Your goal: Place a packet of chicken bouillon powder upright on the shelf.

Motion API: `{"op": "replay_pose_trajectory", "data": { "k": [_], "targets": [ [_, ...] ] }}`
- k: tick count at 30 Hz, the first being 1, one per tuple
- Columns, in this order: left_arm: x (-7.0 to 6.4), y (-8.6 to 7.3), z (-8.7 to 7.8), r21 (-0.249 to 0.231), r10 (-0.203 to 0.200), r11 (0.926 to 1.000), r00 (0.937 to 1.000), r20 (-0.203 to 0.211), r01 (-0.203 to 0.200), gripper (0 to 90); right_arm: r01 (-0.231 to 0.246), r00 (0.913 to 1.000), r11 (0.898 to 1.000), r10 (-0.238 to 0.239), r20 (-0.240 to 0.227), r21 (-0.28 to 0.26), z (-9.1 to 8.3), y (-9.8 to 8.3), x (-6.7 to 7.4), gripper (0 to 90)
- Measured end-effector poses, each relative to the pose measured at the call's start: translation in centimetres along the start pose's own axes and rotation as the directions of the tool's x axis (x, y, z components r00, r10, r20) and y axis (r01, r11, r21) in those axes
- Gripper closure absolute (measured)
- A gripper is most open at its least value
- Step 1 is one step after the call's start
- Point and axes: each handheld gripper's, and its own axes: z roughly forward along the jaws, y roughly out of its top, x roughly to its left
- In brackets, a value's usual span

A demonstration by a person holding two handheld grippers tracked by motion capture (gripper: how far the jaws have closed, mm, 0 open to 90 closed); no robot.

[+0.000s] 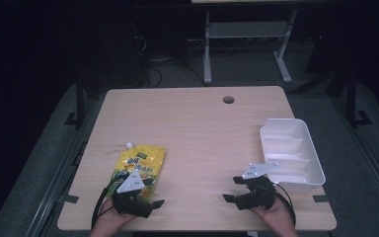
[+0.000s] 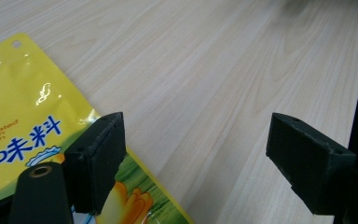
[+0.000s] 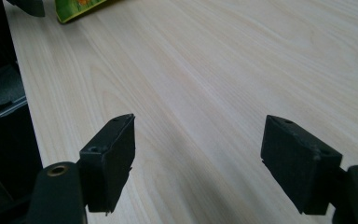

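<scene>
Your high view adds the white tray [image 1: 291, 153] at right; your left gripper [image 2: 193, 154] gapes wide beside the yellow seasoning pouch [image 2: 23, 107], your right gripper [image 3: 198, 158] wide over bare table [image 3: 223, 70].

My two black plastic grippers [image 1: 150, 205] [image 1: 229, 190] are each wearing a grey three-cornered plate. Black cables are trailing behind. My blocky jaws are showing small screw holes.

Tabletop [image 1: 197, 123] evenly lit from above, dark surroundings; glare on the yellow pouch [image 2: 23, 93]; far wood blurred
</scene>
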Motion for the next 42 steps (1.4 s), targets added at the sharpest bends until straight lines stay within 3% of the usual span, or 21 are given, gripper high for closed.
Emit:
{"op": "replay_pose_trajectory", "data": {
  "k": [3,9,13,20,25,27,32,34,36,38,42],
  "targets": [
    [0.2,-0.1,-0.2,0.001,-0.011,0.9999,0.9999,0.012,0.011,23.2,0.003,1.0,1.0,-0.003,-0.006,-0.002,0.0,0.0,0.1,25.2],
    [1.1,-0.1,-1.3,-0.006,-0.031,0.9995,0.9995,-0.006,0.031,27.9,0.006,1.0,1.0,-0.006,-0.004,-0.006,-0.1,-0.1,0.2,24.6],
    [2.1,-0.4,-2.0,-0.003,-0.076,0.9971,0.9971,0.006,0.076,33.6,0.0,0.9999,1.0,0.0,-0.013,0.006,0.1,0.0,0.1,24.6],
    [3.1,-0.8,-2.6,-0.002,-0.115,0.9933,0.9931,-0.022,0.115,39.7,0.002,0.9998,1.0,-0.002,-0.021,0.004,0.2,0.1,0.3,24.6],
    [4.4,-1.3,-3.2,-0.006,-0.162,0.9868,0.9854,-0.052,0.162,45.6,0.014,0.9997,1.0,-0.013,-0.021,0.02,0.7,0.4,0.4,24.6],
    [4.5,-1.4,-3.3,-0.006,-0.163,0.9866,0.9849,-0.058,0.163,47.0,0.014,0.9997,1.0,-0.014,-0.021,0.02,0.8,0.5,0.4,24.6],
    [5.3,-1.8,-3.8,-0.011,-0.2,0.9797,0.9762,-0.083,0.2,54.4,-0.008,0.9994,1.0,0.009,-0.034,0.026,1.3,1.1,0.3,25.2],
    [5.5,-2.0,-4.0,-0.009,-0.209,0.9778,0.9737,-0.091,0.209,57.8,-0.01,0.9997,0.999,0.011,-0.023,0.044,1.9,1.7,0.1,25.2],
    [5.8,-2.1,-4.2,-0.003,-0.207,0.9782,0.9722,-0.11,0.208,61.1,-0.035,0.9985,0.998,0.037,-0.04,0.056,2.5,2.5,-0.3,25.0],
    [6.3,-2.3,-4.4,0.003,-0.222,0.9746,0.9672,-0.123,0.224,64.7,-0.041,0.9981,0.997,0.044,-0.044,0.065,3.0,3.4,-0.4,25.0],
    [6.9,-2.8,-4.5,0.012,-0.246,0.9683,0.9606,-0.13,0.249,71.7,-0.023,0.9975,0.998,0.027,-0.066,0.064,4.1,6.0,0.0,24.9]
  ]
}}
